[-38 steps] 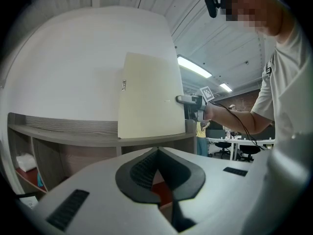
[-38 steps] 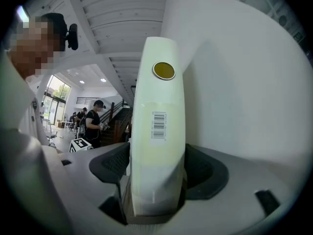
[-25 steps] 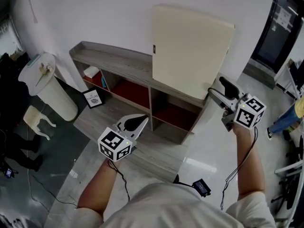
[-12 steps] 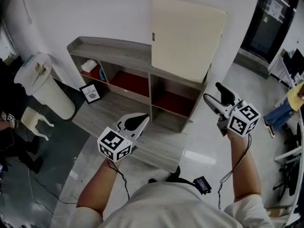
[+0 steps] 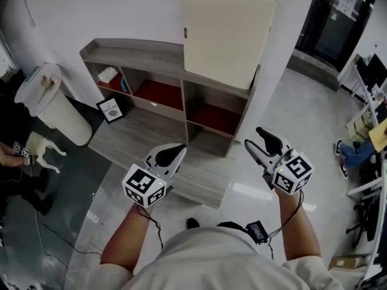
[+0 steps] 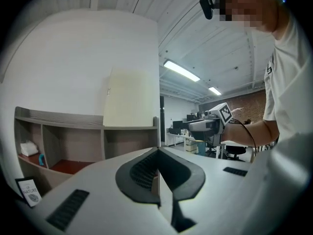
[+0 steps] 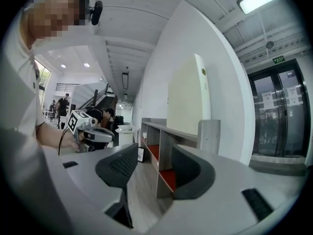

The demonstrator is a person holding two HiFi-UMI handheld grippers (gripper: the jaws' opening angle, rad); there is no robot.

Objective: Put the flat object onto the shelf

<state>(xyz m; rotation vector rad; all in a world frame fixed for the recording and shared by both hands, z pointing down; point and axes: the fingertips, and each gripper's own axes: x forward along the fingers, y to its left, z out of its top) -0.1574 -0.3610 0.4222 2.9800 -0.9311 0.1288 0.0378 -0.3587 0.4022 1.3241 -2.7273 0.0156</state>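
While the person stands back from the shelf (image 5: 145, 56), both grippers hover in front of it with nothing in them. The left gripper (image 5: 176, 152) is pinched fully shut, out in front of the shelf's middle. The right gripper (image 5: 253, 137) sits off the shelf's right end, jaws fairly wide but closing on plain air. A small framed picture (image 5: 110, 109) stands by the shelf's lower left corner. Further back, the flat object (image 5: 227, 35) (a big cream panel) stands upright on top of the shelf's right half, against the white wall.
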